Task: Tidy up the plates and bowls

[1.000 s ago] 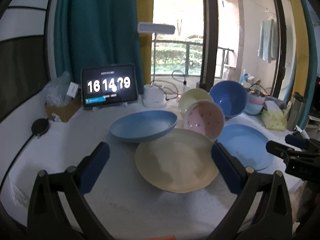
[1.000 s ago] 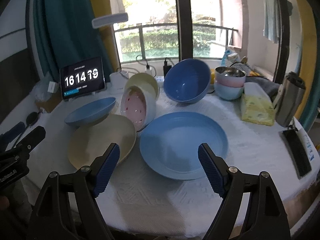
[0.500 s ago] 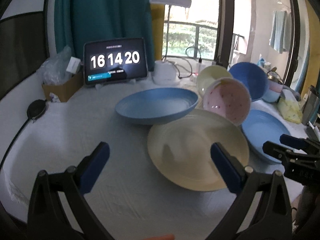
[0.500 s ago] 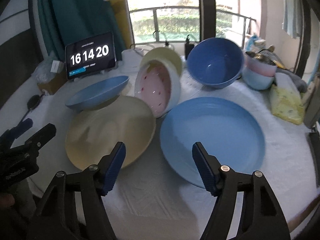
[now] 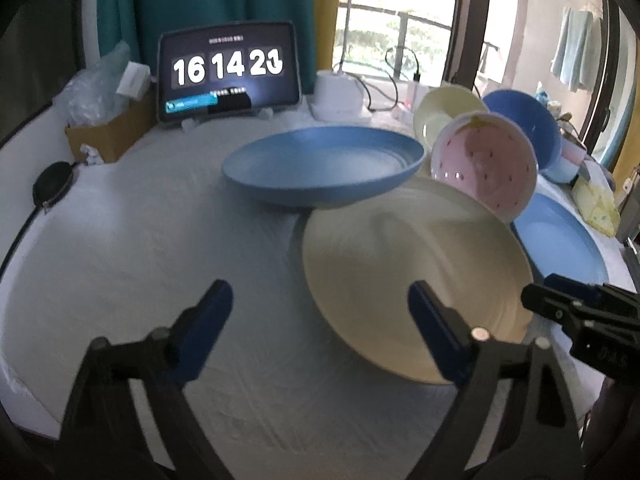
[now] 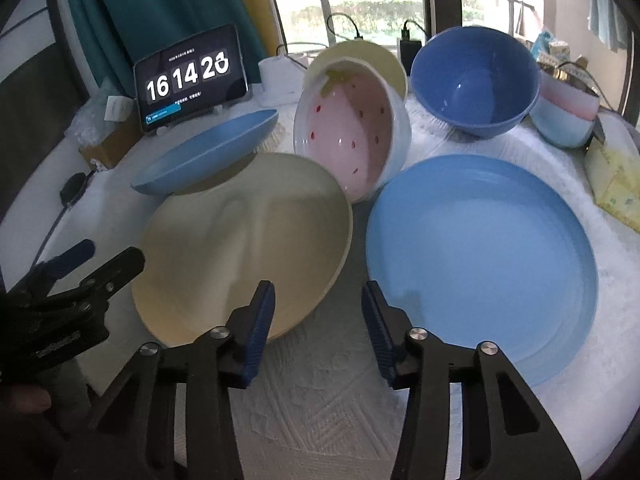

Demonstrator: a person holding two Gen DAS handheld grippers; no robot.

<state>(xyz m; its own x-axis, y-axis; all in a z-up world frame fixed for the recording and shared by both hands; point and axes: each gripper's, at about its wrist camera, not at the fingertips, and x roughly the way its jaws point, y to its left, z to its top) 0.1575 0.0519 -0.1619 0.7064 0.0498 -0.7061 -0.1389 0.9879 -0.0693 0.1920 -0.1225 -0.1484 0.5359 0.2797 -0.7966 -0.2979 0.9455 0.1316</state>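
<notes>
My left tool point(image 5: 316, 312) hangs over the worktop point(image 5: 160, 248) with its jaws wide apart and closing slightly. Its right finger overlaps the near rim of the cream plate point(image 5: 416, 280); nothing is pressed between the pads. My right tool point(image 6: 318, 316) has its jaws about half apart and closing. Only cloth shows in the gap, which sits over the strip between the cream plate and the big blue plate point(image 6: 480, 264). Neither tool holds anything.

Step in hand, as I judge it: take a plate by its rim to begin a stack.
1. Choose one rim per tool before the jaws close further. The right tool now points at neither plate.
2. Set one pad above the rim and one below it, then clamp.
3. Do not raise the cream plate first. The small blue plate point(image 5: 324, 168) rests tilted on its far edge, and the strawberry bowl point(image 6: 352, 136) leans on its side close to that edge. Whether the bowl touches the plate I cannot tell, as the view is soft there. Both would probably slide.

The cream plate is shallow, matte and plain, lying near the front of the worktop, left of the big blue plate. A cream bowl point(image 6: 384, 60) stands tipped behind the strawberry bowl. A deep blue bowl point(image 6: 476, 80) sits further back.
</notes>
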